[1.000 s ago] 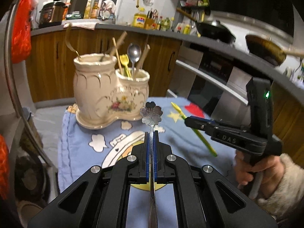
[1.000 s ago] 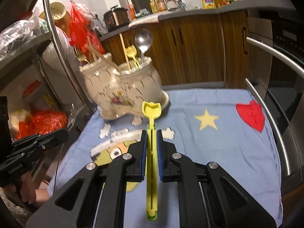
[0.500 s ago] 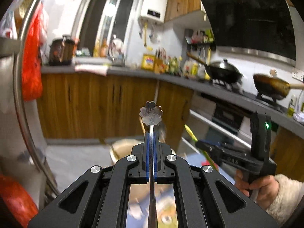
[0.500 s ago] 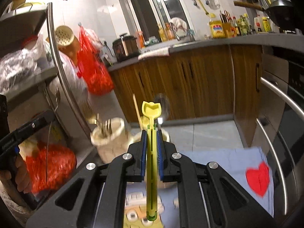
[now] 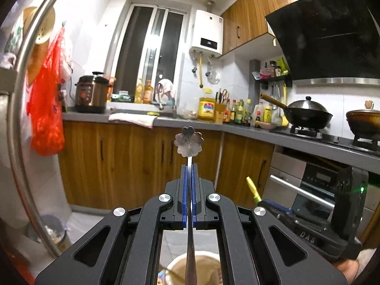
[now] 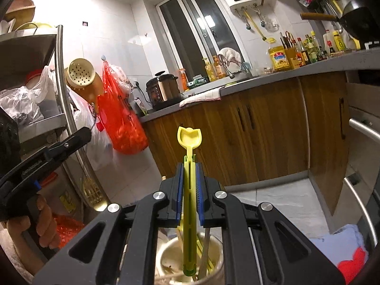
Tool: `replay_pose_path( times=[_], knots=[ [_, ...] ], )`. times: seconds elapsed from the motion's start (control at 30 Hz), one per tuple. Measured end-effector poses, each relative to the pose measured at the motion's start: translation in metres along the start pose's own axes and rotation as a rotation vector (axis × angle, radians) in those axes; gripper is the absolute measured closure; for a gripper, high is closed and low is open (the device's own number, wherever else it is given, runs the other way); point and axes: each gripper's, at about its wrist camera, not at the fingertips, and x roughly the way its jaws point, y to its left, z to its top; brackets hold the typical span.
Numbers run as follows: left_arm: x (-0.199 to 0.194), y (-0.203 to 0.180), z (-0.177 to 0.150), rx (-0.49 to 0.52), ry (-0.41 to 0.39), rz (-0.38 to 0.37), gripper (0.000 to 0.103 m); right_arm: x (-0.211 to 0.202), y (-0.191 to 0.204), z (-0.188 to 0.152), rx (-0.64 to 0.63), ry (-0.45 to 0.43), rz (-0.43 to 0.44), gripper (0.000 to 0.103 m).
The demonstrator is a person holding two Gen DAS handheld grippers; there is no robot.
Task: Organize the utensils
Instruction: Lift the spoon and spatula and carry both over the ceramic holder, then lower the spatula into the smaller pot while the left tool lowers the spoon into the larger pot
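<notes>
My left gripper (image 5: 189, 166) is shut on a thin metal utensil whose flower-shaped end (image 5: 189, 141) sticks out past the blue pads; its shaft runs back toward the camera. Below it shows the cream ceramic holder's mouth (image 5: 201, 261). My right gripper (image 6: 189, 165) is shut on a yellow plastic utensil (image 6: 189, 137) with a tulip-shaped end, its rear end hanging over the holder's opening (image 6: 171, 249), where several other utensils stand. Each gripper appears in the other's view: the right one (image 5: 273, 204) at the lower right, the left one (image 6: 78, 136) at the left, in a hand.
A wooden-fronted kitchen counter (image 5: 166, 118) with bottles and a rice cooker (image 5: 91, 93) runs across the back. A wok (image 5: 306, 114) sits on the stove. A metal rack post (image 6: 66, 109) and red bags (image 6: 121, 121) stand left. The blue cloth (image 6: 342, 244) lies below right.
Both grippers have risen and tilted up with their utensils still gripped. The holder and blue cloth have dropped from mid-frame to the bottom edge, and the kitchen wall and window fill the views.
</notes>
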Motion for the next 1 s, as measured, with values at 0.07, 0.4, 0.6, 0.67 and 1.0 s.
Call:
replay_pose_path(
  times=[0.07,0.4,0.6,0.67,1.0],
  knots=[
    [0.009,0.001,-0.006,-0.006,-0.006,0.009,0.100,0.005,-0.003,-0.004,0.013,-0.002,0.020,0.093],
    [0.027,0.003,-0.028,-0.007,-0.011,0.030,0.099,0.026,0.001,-0.031,-0.039,0.021,0.030,0.093],
    [0.026,0.003,-0.037,-0.002,-0.024,0.026,0.099,0.029,0.002,-0.041,-0.074,0.034,0.029,0.093],
    [0.022,0.002,-0.039,0.010,-0.028,0.023,0.099,0.028,0.002,-0.042,-0.079,0.044,0.025,0.093],
    [-0.008,0.001,-0.046,0.057,-0.033,-0.034,0.099,0.001,-0.006,-0.047,-0.050,0.072,0.039,0.093]
  ],
)
